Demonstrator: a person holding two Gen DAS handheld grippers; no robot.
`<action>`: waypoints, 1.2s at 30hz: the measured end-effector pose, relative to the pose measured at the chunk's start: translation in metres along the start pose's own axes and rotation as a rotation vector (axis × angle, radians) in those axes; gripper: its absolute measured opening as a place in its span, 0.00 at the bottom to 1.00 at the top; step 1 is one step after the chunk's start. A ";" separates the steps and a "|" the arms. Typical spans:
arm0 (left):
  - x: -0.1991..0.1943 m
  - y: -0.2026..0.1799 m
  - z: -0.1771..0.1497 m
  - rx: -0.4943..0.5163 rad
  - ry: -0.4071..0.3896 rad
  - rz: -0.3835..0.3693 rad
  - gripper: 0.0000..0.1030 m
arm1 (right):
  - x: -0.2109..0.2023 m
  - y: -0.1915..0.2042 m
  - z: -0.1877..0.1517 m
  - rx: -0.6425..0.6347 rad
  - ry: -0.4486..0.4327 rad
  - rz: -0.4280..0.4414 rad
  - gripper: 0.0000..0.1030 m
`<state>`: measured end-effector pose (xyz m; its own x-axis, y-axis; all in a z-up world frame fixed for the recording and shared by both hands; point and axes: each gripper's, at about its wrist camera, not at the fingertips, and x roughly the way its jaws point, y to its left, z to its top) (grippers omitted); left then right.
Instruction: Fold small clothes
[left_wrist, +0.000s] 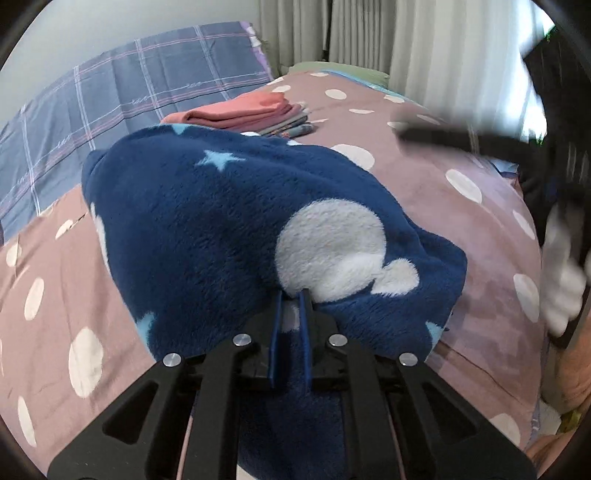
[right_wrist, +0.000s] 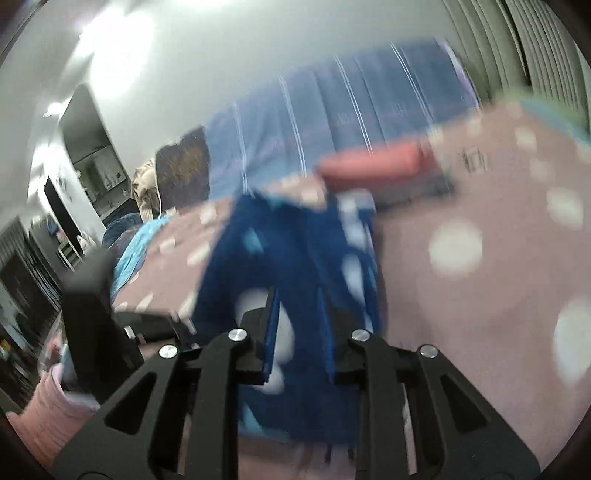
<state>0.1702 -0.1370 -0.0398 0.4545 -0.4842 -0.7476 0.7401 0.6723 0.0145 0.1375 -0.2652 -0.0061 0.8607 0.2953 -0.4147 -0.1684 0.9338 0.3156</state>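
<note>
A dark blue fleece garment (left_wrist: 221, 221) with pale stars and white patches lies bunched on the bed and is lifted at my end. My left gripper (left_wrist: 293, 294) is shut on its near edge, with the blue pads pinched close together over the fleece. In the blurred right wrist view the same garment (right_wrist: 295, 240) hangs from my right gripper (right_wrist: 297, 299), whose pads press on a thicker fold of it. A white-gloved hand (left_wrist: 561, 273) shows at the right edge of the left wrist view, holding a blurred black tool.
The bed cover (left_wrist: 443, 221) is mauve with white dots. A stack of folded clothes (left_wrist: 240, 112), pink on top, lies behind the garment. A blue plaid pillow (left_wrist: 129, 96) and curtains (left_wrist: 369, 33) stand at the back. A pink basket (right_wrist: 48, 406) sits beside the bed.
</note>
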 end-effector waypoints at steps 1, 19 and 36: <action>0.000 0.002 -0.001 -0.008 -0.003 -0.005 0.08 | 0.009 0.004 0.006 -0.019 -0.006 0.007 0.22; 0.012 0.085 0.081 0.013 -0.147 0.223 0.14 | 0.092 -0.031 -0.040 -0.021 0.159 -0.094 0.21; 0.043 0.145 0.097 -0.095 -0.125 0.365 0.13 | 0.091 -0.035 -0.040 -0.013 0.156 -0.069 0.22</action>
<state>0.3450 -0.1146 -0.0048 0.7406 -0.2647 -0.6177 0.4725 0.8586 0.1987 0.2025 -0.2625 -0.0893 0.7854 0.2570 -0.5631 -0.1186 0.9553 0.2707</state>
